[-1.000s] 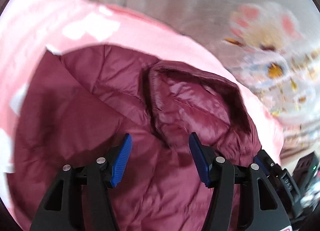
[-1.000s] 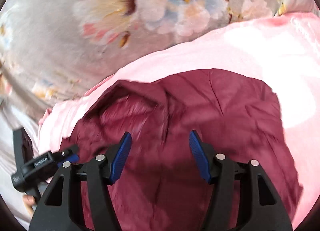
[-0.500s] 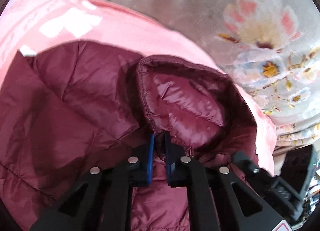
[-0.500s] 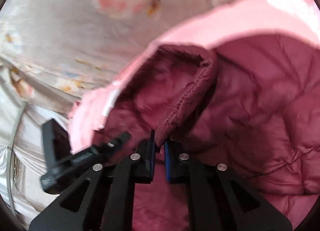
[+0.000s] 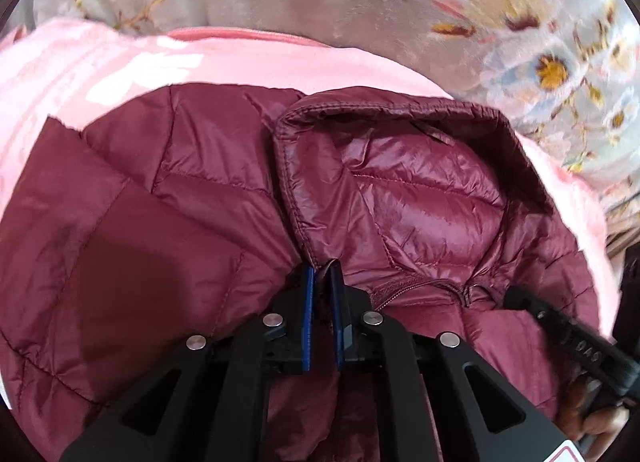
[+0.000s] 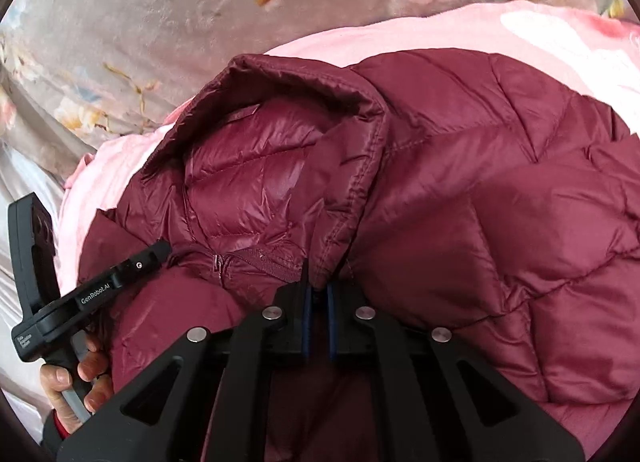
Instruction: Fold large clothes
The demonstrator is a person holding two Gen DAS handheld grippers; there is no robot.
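A maroon quilted down jacket (image 5: 168,197) lies spread on a pink blanket (image 5: 248,57), with its hood (image 5: 404,181) standing open and facing up. In the left wrist view the left gripper (image 5: 322,294) sits at the near left corner of the hood opening, its blue pads drawn almost together on the stitched hem of the hood. Its jaws have just been closing, with a small easing at the end, and a fold of the hem shows between them. The jacket's body runs away to the left of this gripper; the hood rises ahead and to the right, and the zipper (image 5: 416,286) crosses just right of the pads.

In the right wrist view the right gripper (image 6: 318,290) is clamped on the opposite, right-hand edge of the hood (image 6: 260,173), jaws nearly touching with the hem pinched between. Here the hood opens to the left and the jacket's quilted body (image 6: 500,201) stretches off to the right. The other gripper (image 6: 100,286), held by a hand (image 6: 76,378), shows at the left edge.

Beyond the pink blanket lies a grey plush cover with a flower print (image 6: 120,21).
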